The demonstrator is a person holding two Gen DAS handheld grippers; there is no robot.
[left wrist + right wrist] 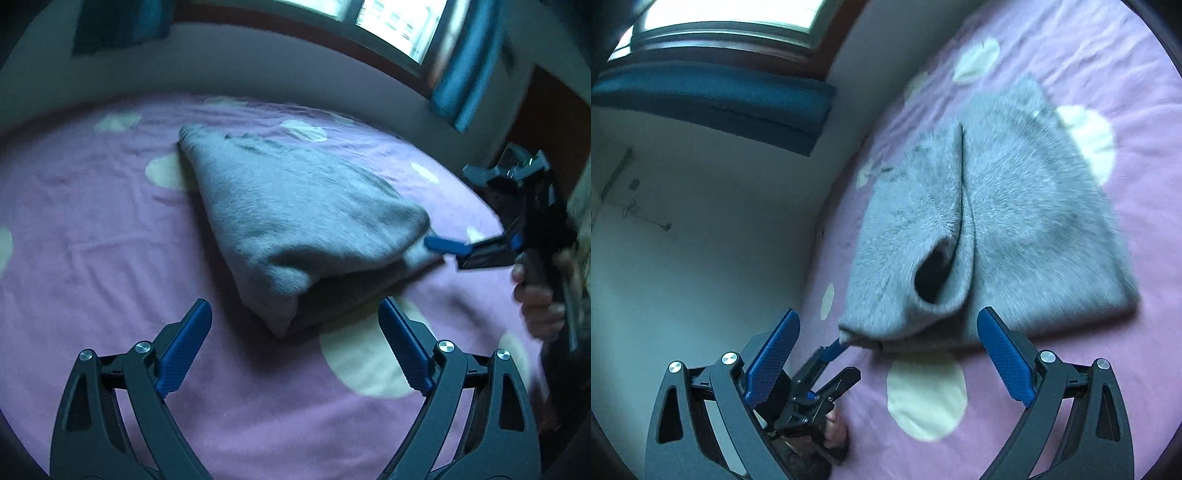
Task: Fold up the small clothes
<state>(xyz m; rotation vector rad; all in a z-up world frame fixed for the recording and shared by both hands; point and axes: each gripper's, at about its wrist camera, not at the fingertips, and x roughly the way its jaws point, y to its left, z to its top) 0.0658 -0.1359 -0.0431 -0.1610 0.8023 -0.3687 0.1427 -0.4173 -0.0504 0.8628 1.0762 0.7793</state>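
Both claws gape wide and grip nothing: left gripper (295,347), right gripper (888,354). Between them a folded grey sweater (295,206) lies mid-bed on the dotted purple sheet (92,221), whose far edge meets a wall (258,62) below a window (399,22).

One grey fluffy garment (295,206) is counted. One pink sheet (92,229) is seen under it, and six cream spots (925,395) can be made out on it in the right wrist view. Two grippers are counted: the left gripper (295,317) and the right gripper (888,325). Two blue pads (184,347) are found on each, so four pads are counted in all. Two hands are seen, one on each gripper: the right hand (535,295) and the left hand (836,430). One window (727,18) is counted.
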